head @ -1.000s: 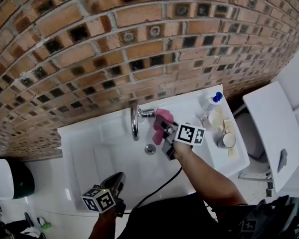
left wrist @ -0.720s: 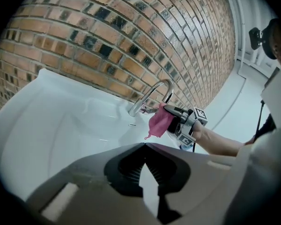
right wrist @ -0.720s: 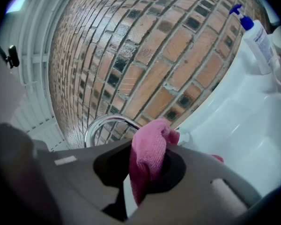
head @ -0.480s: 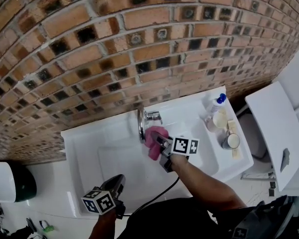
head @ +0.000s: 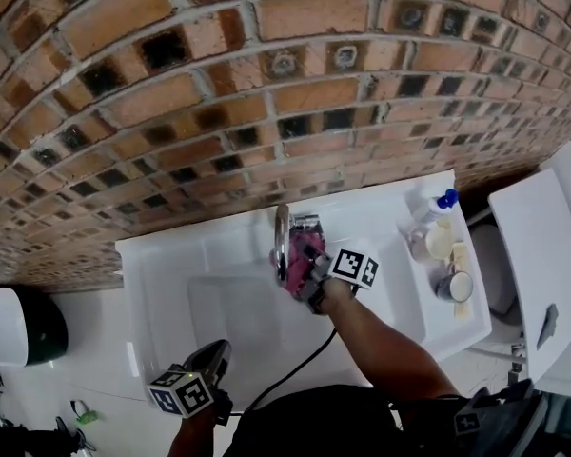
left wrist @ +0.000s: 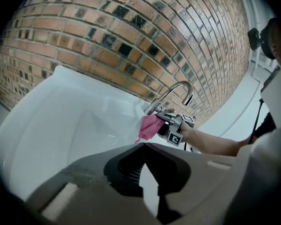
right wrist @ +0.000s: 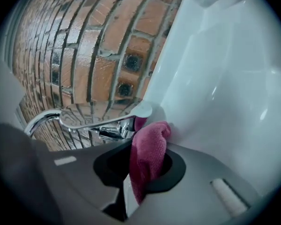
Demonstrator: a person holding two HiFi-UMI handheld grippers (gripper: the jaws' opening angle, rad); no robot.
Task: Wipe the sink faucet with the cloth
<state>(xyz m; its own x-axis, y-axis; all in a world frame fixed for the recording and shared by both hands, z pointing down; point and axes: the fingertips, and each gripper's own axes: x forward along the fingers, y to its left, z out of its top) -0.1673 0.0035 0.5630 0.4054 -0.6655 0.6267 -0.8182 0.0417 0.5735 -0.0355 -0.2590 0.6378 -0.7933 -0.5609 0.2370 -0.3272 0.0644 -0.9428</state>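
Faucet (head: 282, 238) wiping underway: my right gripper (head: 306, 272) has its fingers clamped on the pink cloth (head: 301, 251) beside its base; left gripper (head: 209, 360) closed, empty. Next I'd rub upward along it.

Right gripper (head: 307, 276) right at the faucet (head: 282, 239), arm stretched forward, jaws clamped on the cloth (right wrist: 147, 158). Left gripper (head: 214, 358) held well back from faucet, jaws together, empty.

Bright, even light puts soft glare on the sink (right wrist: 234, 78), and fisheye distortion bends the brick wall (head: 266, 65).
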